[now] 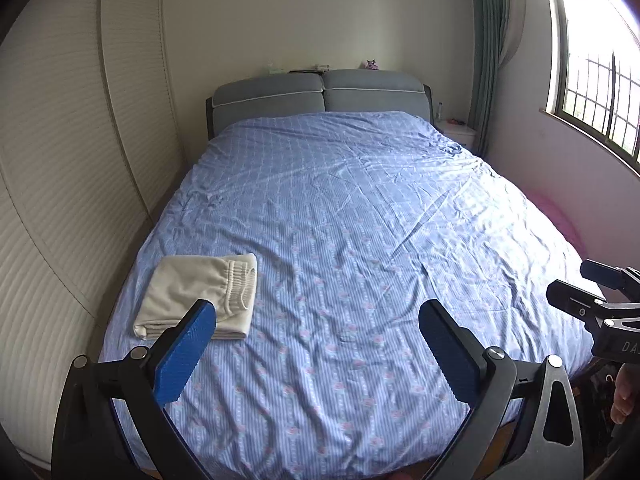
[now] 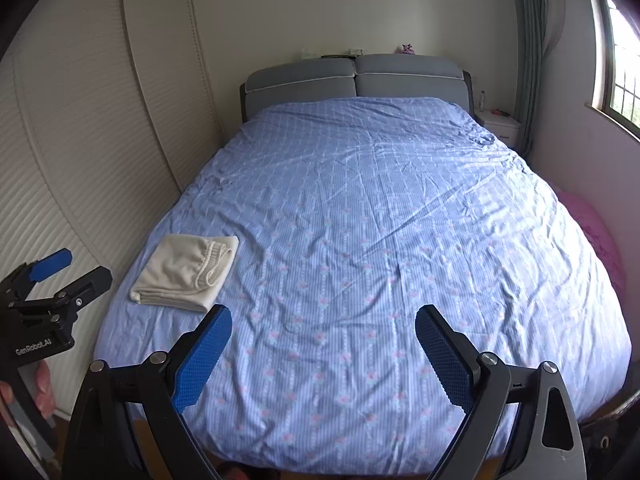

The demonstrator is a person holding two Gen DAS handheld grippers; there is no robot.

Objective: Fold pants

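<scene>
Cream-white pants [image 1: 200, 296] lie folded into a neat rectangle on the near left of the blue patterned bed cover [image 1: 360, 220], elastic waistband facing right. They also show in the right wrist view [image 2: 186, 272]. My left gripper [image 1: 318, 312] is open and empty, held above the foot of the bed, its left finger just in front of the pants. My right gripper [image 2: 323, 318] is open and empty, over the foot of the bed, right of the pants. Each gripper shows at the edge of the other's view: the right one [image 1: 600, 304], the left one [image 2: 52, 280].
A grey padded headboard [image 1: 320, 96] stands at the far end. A white louvred wardrobe [image 1: 60, 160] runs along the left side. A white nightstand [image 1: 456, 132], a curtain and a barred window [image 1: 596, 96] are on the right. Something pink [image 2: 596, 232] lies beside the bed's right edge.
</scene>
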